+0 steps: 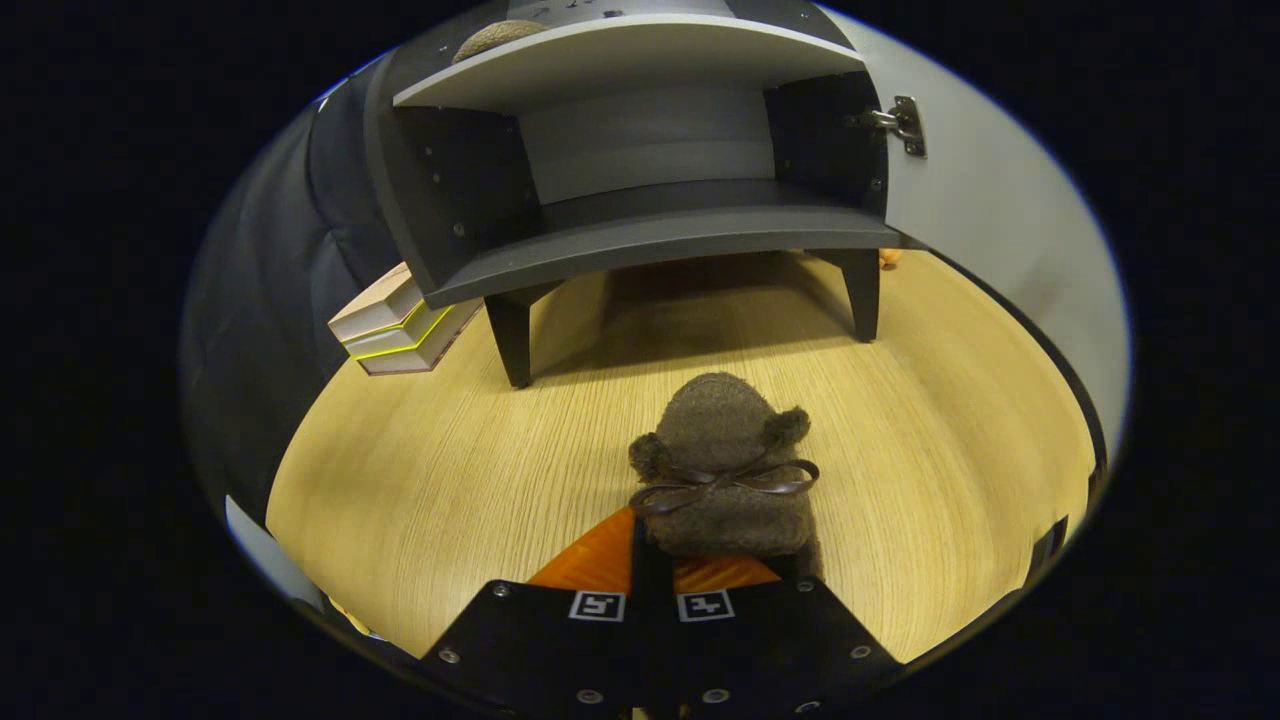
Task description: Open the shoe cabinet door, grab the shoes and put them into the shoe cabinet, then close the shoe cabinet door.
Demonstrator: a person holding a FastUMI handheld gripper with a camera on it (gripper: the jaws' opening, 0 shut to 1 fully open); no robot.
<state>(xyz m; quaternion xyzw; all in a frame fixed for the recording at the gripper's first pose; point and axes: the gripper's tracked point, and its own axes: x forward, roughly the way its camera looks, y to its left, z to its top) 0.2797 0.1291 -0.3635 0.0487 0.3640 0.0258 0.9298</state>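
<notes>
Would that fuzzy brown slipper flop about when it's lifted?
Probably a little: the slipper looks soft and fleecy, so light and bendy. Its fuzz should grip, not slide. The gripper has its jaws closed at the heel.

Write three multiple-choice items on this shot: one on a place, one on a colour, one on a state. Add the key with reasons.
1. Where is the fuzzy brown slipper with the ribbon bow?
A. on the cabinet's shelf
B. at the gripper, on the pale wooden floor
C. on the stacked boxes

2. What colour are the legs of the grey shoe cabinet?
A. white
B. yellow
C. black

3. How is the white cabinet door?
A. swung open
B. shut
C. taken off

Key: B, the fingers close on its near end, short of the cabinet; C, both front legs look black; A, it hangs aside on its hinge, baring the shelves.
</notes>
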